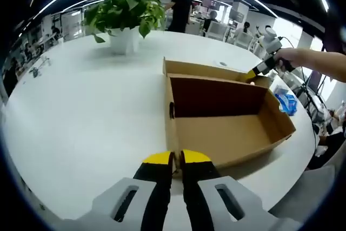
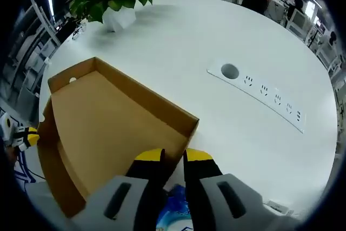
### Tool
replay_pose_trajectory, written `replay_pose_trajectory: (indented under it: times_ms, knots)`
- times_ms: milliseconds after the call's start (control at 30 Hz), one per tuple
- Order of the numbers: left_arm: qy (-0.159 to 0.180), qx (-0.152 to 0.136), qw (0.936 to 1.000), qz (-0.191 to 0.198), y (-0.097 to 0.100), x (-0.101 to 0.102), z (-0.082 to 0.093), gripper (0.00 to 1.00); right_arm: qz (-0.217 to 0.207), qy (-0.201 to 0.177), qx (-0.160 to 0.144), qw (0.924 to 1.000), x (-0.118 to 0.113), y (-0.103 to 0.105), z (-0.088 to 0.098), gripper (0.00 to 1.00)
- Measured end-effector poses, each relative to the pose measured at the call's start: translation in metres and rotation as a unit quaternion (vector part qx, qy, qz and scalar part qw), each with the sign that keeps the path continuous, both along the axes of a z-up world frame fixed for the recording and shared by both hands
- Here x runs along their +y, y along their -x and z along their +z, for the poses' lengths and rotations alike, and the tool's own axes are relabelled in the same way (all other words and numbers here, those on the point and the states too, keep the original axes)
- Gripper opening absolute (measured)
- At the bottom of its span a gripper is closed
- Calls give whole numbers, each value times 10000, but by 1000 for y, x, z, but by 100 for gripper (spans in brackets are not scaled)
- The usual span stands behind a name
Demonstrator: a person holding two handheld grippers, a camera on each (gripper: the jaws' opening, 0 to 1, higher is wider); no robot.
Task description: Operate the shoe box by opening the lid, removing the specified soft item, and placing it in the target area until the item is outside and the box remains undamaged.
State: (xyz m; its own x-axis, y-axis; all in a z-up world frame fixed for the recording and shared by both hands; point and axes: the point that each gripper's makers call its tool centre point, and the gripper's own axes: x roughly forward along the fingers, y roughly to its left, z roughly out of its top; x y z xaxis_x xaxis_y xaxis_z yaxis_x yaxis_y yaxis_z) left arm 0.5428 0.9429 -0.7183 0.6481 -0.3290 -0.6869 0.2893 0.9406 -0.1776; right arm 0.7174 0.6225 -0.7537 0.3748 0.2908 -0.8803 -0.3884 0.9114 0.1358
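The brown cardboard shoe box (image 1: 227, 133) lies open on the white table, and its inside looks bare. Its lid (image 1: 216, 71) stands up at the far side. My left gripper (image 1: 175, 159) is shut on the box's near corner wall. My right gripper (image 2: 173, 158) is shut on the lid's side flap (image 2: 186, 133). In the left gripper view, the right gripper (image 1: 254, 74) shows at the lid's far corner, held by a hand. A blue and white soft pack (image 1: 286, 102) lies on the table beside the box, and it shows under the right gripper's jaws as the blue pack (image 2: 175, 209).
A potted green plant (image 1: 125, 17) stands at the far side of the round white table (image 1: 81, 112). A power strip with a round hole (image 2: 259, 91) is set into the tabletop. People and office desks are in the background. The left gripper (image 2: 24, 136) peeks in at the box's edge.
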Motion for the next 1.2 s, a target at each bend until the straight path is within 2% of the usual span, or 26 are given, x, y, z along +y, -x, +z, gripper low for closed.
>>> replay_pose_trajectory:
  times_ms: [533,867,1200]
  knots:
    - [-49,-81,9998,-162,0,-1,-1,2,-570,-297,-131,9978,-3,-4,9,5]
    - [-28,-115,9998,-189,1,0,-1,2,-511,-268,-247,9980,-2,-5,20,3]
    - [-5,-116,9998,-174,1,0,-1,2,-536,-332,-511,9967,-3,-7,35,2]
